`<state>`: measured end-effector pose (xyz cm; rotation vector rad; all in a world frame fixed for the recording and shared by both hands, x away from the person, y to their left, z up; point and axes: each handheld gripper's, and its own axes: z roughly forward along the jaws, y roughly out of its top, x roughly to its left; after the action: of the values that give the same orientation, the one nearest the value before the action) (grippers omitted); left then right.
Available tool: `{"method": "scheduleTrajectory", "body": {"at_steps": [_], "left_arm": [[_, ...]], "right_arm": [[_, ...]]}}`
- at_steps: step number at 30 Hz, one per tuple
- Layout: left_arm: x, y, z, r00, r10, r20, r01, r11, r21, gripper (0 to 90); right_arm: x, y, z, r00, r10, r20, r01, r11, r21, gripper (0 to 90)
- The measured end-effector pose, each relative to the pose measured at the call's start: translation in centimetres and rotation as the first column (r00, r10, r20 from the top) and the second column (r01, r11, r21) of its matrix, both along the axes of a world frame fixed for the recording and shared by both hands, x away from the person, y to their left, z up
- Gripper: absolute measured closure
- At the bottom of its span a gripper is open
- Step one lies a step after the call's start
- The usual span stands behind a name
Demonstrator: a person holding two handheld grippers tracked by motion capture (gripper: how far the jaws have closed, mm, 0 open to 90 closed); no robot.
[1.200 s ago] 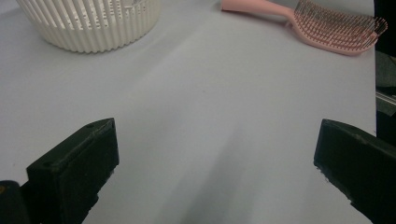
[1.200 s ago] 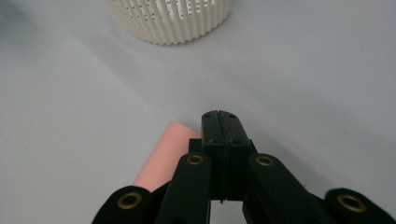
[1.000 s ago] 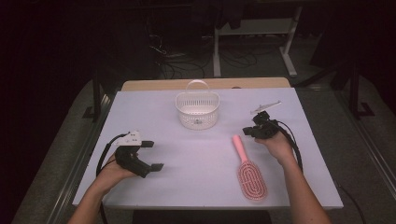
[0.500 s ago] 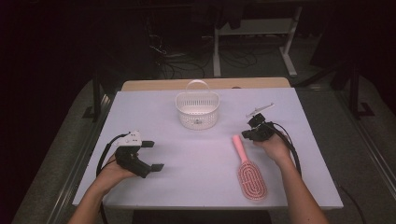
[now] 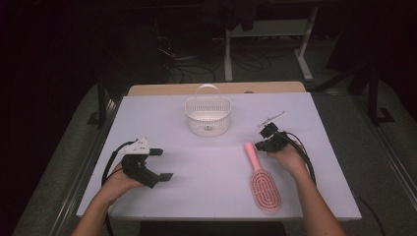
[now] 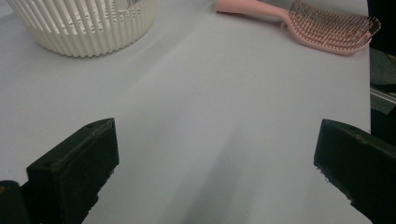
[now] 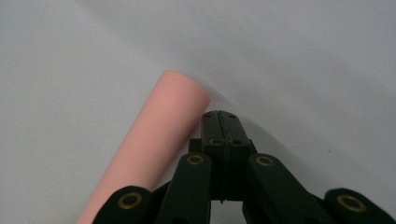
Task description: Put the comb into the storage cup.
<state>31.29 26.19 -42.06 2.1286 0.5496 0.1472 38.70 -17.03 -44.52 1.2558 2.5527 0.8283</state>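
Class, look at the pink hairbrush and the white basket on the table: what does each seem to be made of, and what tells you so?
Pink hairbrush: probably moulded plastic, matt; its handle looks smooth and evenly coloured beside the right tongs, with thin, likely plastic bristles.
White basket: seemingly rigid plastic, slightly glossy; thin, evenly slotted walls and a matching hoop handle suggest moulding.

A table point(image 5: 162, 123) with a pale lilac-white top carries everything, and a strip of bare wood shows along its far edge. A white slatted basket point(image 5: 207, 116) with a hoop handle stands near the far middle. A pink hairbrush point(image 5: 263, 179) lies flat on the right half, bristles up, handle toward the far side and head toward the near edge. Close to the far right edge lies a thin metal item point(image 5: 272, 117), too small to identify, perhaps a clip or a pin.
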Motion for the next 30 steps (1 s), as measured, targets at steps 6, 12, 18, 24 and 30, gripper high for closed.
{"method": "scheduleTrajectory", "body": {"at_steps": [6,12,18,24,30], "left_arm": [[-0.02,-0.02,0.01,1.0000,-0.004,-0.001,0.004,1.0000,0.001,0.0],[-0.06,-0.03,0.02,1.0000,-0.004,-0.001,0.004,1.0000,0.001,0.0],[-0.08,0.00,0.04,1.0000,-0.006,-0.002,0.006,1.0000,0.000,0.0],[-0.09,-0.01,0.04,1.0000,-0.006,-0.003,0.006,1.0000,0.000,0.0],[-0.12,-0.10,0.01,0.9999,-0.012,-0.002,0.012,0.9999,0.002,0.0]], "right_arm": [[-0.17,-0.01,-0.18,0.9998,0.003,-0.020,-0.003,1.000,0.000,88.8],[-0.24,0.00,-0.26,0.9995,0.008,-0.031,-0.008,1.000,0.001,88.8],[-0.36,0.11,-0.24,0.9991,0.017,-0.038,-0.017,1.000,0.002,88.8],[-0.35,0.08,-0.23,0.9992,0.022,-0.034,-0.021,1.000,0.008,88.9],[-0.38,0.53,-0.26,0.9989,0.033,-0.033,-0.033,0.999,0.014,88.8]]}}
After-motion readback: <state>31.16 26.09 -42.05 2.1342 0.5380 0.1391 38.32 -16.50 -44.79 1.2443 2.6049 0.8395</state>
